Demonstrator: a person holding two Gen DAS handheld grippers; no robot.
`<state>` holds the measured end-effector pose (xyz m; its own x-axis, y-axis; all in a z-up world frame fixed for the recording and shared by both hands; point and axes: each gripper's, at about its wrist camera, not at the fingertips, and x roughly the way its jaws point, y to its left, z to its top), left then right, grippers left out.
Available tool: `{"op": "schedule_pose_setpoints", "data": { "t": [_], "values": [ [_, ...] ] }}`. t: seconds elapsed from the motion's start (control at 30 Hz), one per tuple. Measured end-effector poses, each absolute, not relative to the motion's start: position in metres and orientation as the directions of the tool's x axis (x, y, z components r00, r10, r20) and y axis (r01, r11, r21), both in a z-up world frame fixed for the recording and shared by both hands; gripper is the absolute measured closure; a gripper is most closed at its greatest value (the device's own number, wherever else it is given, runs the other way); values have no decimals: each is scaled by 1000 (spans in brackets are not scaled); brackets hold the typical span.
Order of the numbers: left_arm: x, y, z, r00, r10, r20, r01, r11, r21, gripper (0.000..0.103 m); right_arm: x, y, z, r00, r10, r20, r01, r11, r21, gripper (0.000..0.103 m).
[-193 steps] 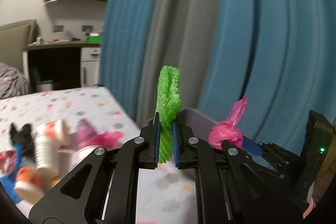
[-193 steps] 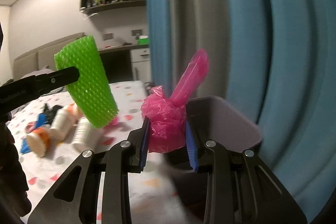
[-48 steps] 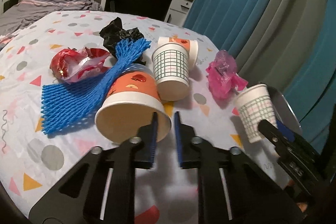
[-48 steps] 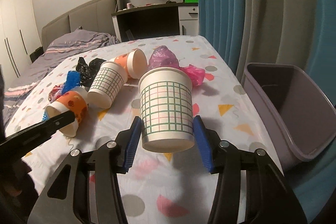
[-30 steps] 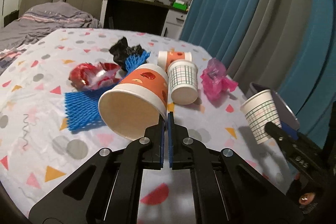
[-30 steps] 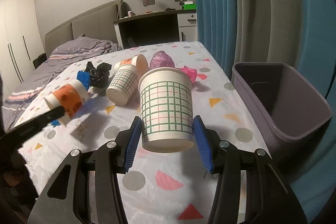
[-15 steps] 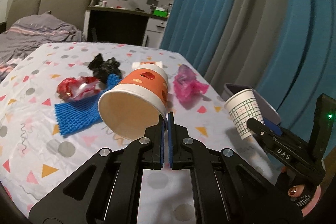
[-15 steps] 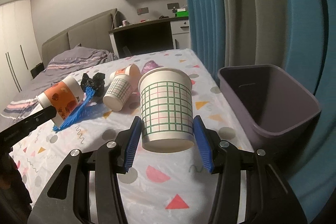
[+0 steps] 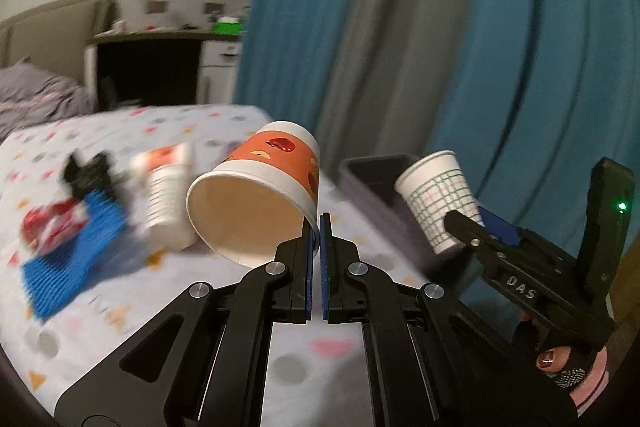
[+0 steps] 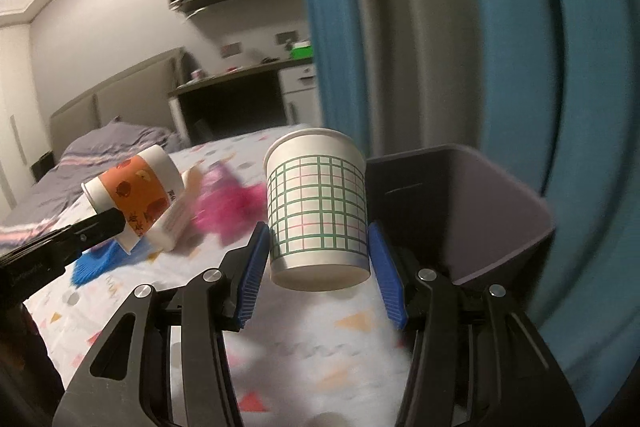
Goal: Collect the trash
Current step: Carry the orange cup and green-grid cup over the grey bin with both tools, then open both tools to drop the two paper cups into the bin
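two cups were off the bed and in transit. left gripper (image 9: 317, 227) was clamped nearly flat on the rim wall of the orange cup (image 9: 256, 195), mouth tipped back toward the camera, cup body sticking out ahead and left of the fingertips. right gripper (image 10: 318, 251) was pinched on the sides of the grid cup (image 10: 318, 203), held upside down between the blue pads (image 10: 252, 267).

change vs a second earlier: both grippers had lifted and swung toward the curtain side. the purple bin (image 10: 480, 211), then off to the right of the right fingers, now sat just past and right of the grid cup, its open mouth nearly in line. from the left wrist view the bin (image 9: 372, 171) lay ahead and right of the orange cup, well short of it.

meaning: pickup done for both, likely the carry phase. right cup looked close to a drop, left needed more travel. left on the bed, behind the left fingers: another cup (image 9: 166, 195), blue mesh (image 9: 72, 251), red wrapper (image 9: 46, 227), black bag (image 9: 86, 173), pink bag (image 10: 228, 207).
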<state>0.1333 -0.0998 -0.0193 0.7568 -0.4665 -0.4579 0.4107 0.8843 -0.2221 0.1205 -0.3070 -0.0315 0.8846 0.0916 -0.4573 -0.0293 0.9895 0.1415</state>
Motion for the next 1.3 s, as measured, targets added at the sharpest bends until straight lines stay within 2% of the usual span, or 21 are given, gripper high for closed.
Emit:
{"op": "schedule_pose_setpoints", "data": {
  "t": [0.3,0.57,1.0,1.3],
  "values": [
    [185,-205,-15,631,-623,-463,594,771,-229,101,129,-367,-29,892,-52,-450,128,982,141,53],
    [227,-262,-35,546,-658,-518,647,724,-239,101,141,-392,-36,880,-117,-460,197,972,130,53],
    [259,-294,-70,459,-679,-573,661,692,-290,101,149,-409,-48,864,-149,-481,234,965,121,53],
    [262,-295,-71,465,-670,-579,636,708,-308,100,163,-407,-53,852,-152,-501,238,965,112,53]
  ]
}}
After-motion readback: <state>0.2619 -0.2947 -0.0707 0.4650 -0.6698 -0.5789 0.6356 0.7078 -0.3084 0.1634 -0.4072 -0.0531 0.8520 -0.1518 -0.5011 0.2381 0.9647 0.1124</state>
